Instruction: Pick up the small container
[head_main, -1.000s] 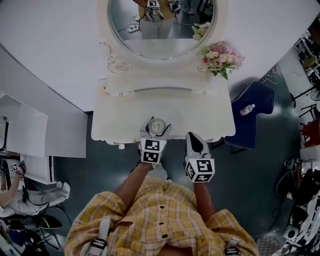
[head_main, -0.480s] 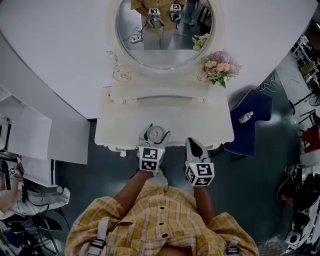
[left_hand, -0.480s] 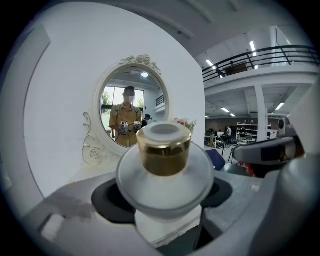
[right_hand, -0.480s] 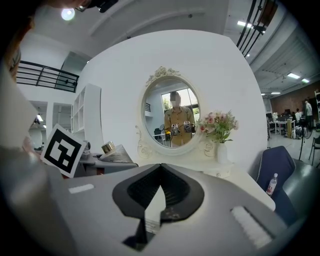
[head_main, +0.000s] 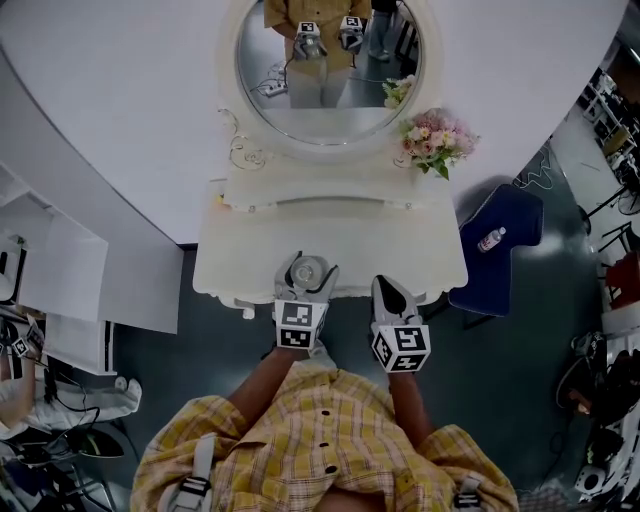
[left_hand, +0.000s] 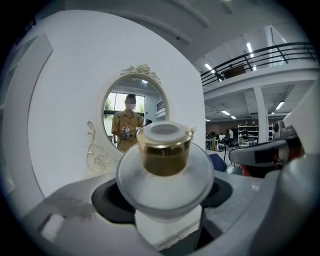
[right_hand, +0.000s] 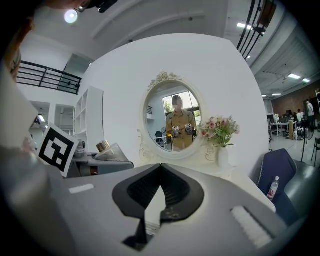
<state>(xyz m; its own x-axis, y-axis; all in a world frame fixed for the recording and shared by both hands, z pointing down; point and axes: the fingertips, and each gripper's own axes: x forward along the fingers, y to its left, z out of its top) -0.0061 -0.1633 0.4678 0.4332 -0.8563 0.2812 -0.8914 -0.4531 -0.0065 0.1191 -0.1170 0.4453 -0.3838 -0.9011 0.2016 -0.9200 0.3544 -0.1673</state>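
Observation:
The small container (head_main: 307, 268), a frosted round jar with a gold cap (left_hand: 165, 150), sits between the jaws of my left gripper (head_main: 306, 276), which is shut on its body (left_hand: 165, 175). It is over the front edge of the white dressing table (head_main: 240, 262); whether it touches the top I cannot tell. My right gripper (head_main: 389, 291) is to its right at the same edge, shut with nothing in it (right_hand: 159, 192). The right gripper view also catches the jar's gold cap (right_hand: 103, 146) at its left.
An oval mirror (head_main: 330, 60) stands at the back of the table, with a vase of pink flowers (head_main: 432, 140) to its right. A dark blue chair (head_main: 500, 225) with a small bottle (head_main: 490, 239) on it stands right of the table. White shelving (head_main: 70, 270) stands left.
The left gripper, still holding the jar, has drawn slightly back toward the table's front edge. The right gripper has hardly moved.

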